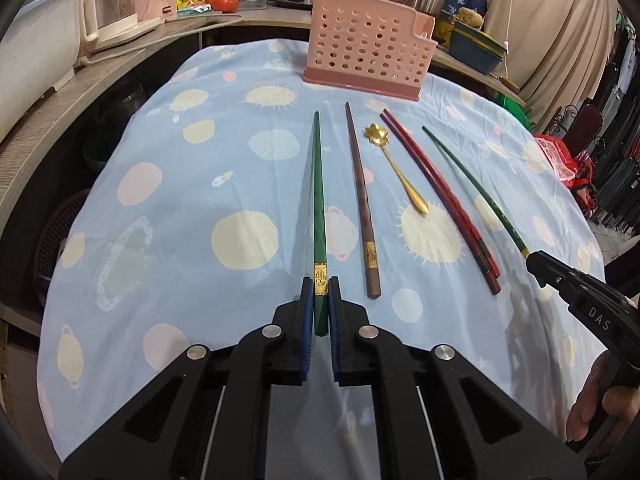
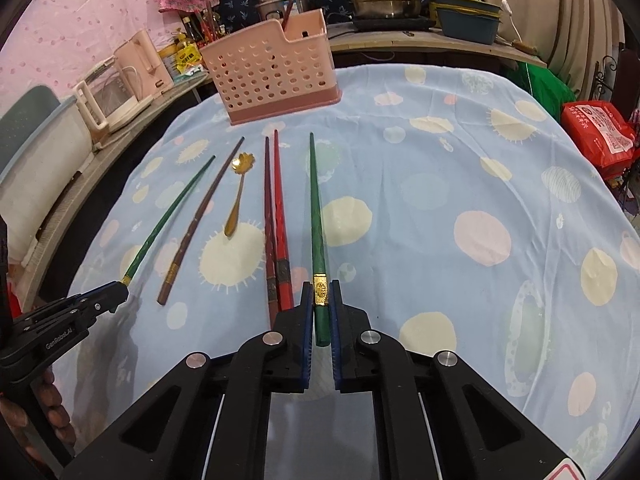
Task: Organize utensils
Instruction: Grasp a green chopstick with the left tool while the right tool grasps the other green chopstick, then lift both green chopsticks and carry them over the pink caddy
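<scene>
Two grippers are each clamped on the butt end of a green chopstick: the left gripper (image 1: 321, 304) has its blue pads pressed to the left chopstick (image 1: 319, 200) just below its gold band, and the right gripper (image 2: 321, 308) pinches the right chopstick (image 2: 317, 208) at the same spot, jaws nearly closed with only the stick's width between them. Both sticks lie flat on the desk (image 1: 168, 128), tips pointing toward 12 o'clock. From the left gripper, a brown chopstick (image 1: 362, 200) lies just beside at 1 o'clock, then a gold spoon (image 1: 400, 172), then a red pair (image 1: 440, 204) at 2 o'clock, with the other green stick beyond them, running to the right gripper at 3 o'clock. A pink caddy (image 1: 368, 48) stands at 12 o'clock, well apart from the tips, and already holds some sticks. The step in hand looks like lifting the green pair for the caddy. To do it well, I would raise each butt first so the tip trails off the cloth without snagging a fold, keep the pinch firm since a thin tapered stick can pivot between flat pads, and lift the right stick straight up so it does not knock the red pair touching-close at its 9 o'clock. Tipping both sticks upright before reaching the caddy's open top should let them drop in cleanly, and using the same compartment would keep them paired.
</scene>
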A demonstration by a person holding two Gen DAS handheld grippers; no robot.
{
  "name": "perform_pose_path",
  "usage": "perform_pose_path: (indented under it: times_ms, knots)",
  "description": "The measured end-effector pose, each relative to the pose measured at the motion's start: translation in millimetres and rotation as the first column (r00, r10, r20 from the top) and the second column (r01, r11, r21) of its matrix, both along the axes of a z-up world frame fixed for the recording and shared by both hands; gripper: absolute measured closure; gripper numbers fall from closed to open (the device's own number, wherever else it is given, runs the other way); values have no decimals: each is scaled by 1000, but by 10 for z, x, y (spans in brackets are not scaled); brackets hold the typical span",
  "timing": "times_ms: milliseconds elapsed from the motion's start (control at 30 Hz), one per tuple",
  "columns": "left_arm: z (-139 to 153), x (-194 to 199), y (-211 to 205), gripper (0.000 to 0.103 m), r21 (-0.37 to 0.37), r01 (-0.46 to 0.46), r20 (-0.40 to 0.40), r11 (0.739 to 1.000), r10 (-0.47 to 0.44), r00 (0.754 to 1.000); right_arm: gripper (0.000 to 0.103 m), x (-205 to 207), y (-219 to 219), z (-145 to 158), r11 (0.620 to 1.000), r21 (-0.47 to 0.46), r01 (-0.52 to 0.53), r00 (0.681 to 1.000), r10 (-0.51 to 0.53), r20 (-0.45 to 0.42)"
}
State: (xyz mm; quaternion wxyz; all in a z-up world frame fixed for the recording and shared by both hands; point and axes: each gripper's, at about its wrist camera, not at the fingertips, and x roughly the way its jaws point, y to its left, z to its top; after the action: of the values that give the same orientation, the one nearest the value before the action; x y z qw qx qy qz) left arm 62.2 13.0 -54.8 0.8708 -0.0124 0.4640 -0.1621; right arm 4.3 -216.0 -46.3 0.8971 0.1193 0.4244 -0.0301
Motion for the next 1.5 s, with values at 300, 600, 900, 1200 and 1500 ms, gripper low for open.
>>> perform_pose_path:
  times_ms: [300, 600, 900, 1200, 1500]
  knots:
    - [392, -7, 94, 96, -48, -15, 61, 999, 18, 998, 96, -70, -35, 431, 1000, 14, 5, 995, -7, 103]
    - [855, 117, 163, 96, -89, -31, 146, 996, 44, 988, 96, 1, -140, 925, 999, 31, 21, 979, -27, 201]
    - [1362, 377, 164, 96, -120, -36, 241, 992, 64, 968, 96, 175, -257, 1336, 999, 35, 34, 960, -43, 278]
    - [1821, 700, 84, 96, -145, -24, 325, 989, 71, 943, 96, 453, -284, 1670, 999, 28, 15, 943, -24, 332]
    - [2341, 1094, -78, 96, -181, 2, 414, 983, 75, 907, 96, 897, -362, 2057, 998, 63, -5, 911, -22, 412]
